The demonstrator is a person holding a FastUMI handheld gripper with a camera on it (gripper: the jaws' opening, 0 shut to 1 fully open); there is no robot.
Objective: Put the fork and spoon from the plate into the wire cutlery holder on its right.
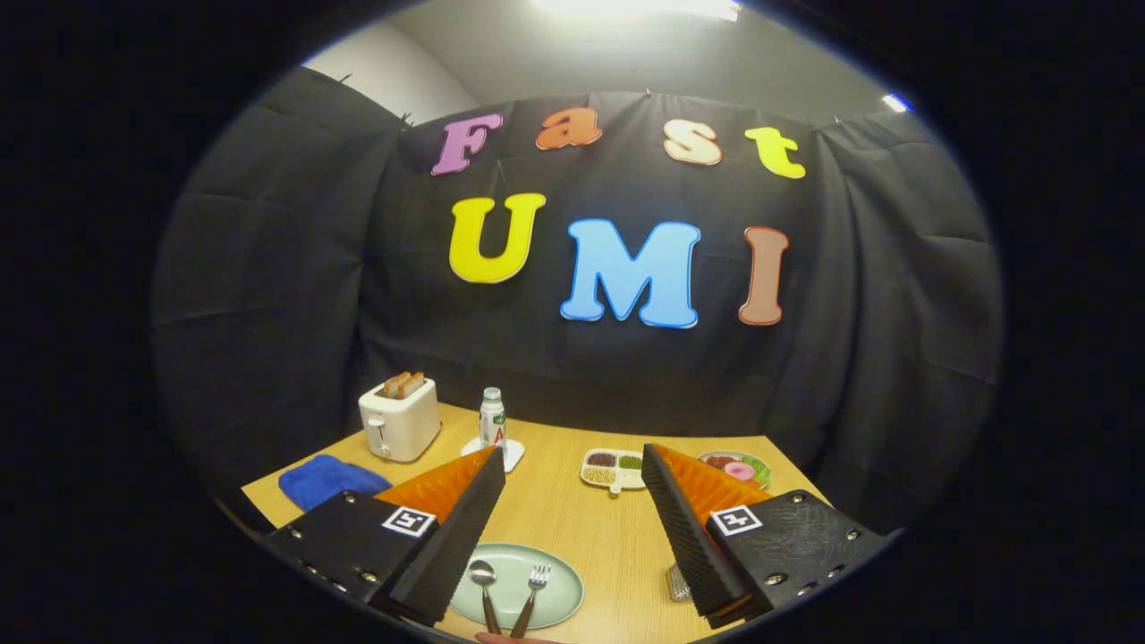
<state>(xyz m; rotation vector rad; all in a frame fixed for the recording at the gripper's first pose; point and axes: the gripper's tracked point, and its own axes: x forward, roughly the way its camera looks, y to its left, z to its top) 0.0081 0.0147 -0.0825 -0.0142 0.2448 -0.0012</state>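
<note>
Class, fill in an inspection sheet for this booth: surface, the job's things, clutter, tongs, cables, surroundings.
Surface: wooden table, level and well lit.
Job's things: spoon and fork lie side by side on the green plate, between the fingers; wire cutlery holder to the plate's right, mostly hidden behind one finger.
Clutter: toaster with bread in it, bottle on a coaster, blue cloth, sectioned tray, dish of food, all beyond the fingers.
Tongs: gripper open, fingers wide apart above the plate, holding nothing.
Cables: nothing seen.
Surroundings: black cloth wall, ceiling light.
</note>
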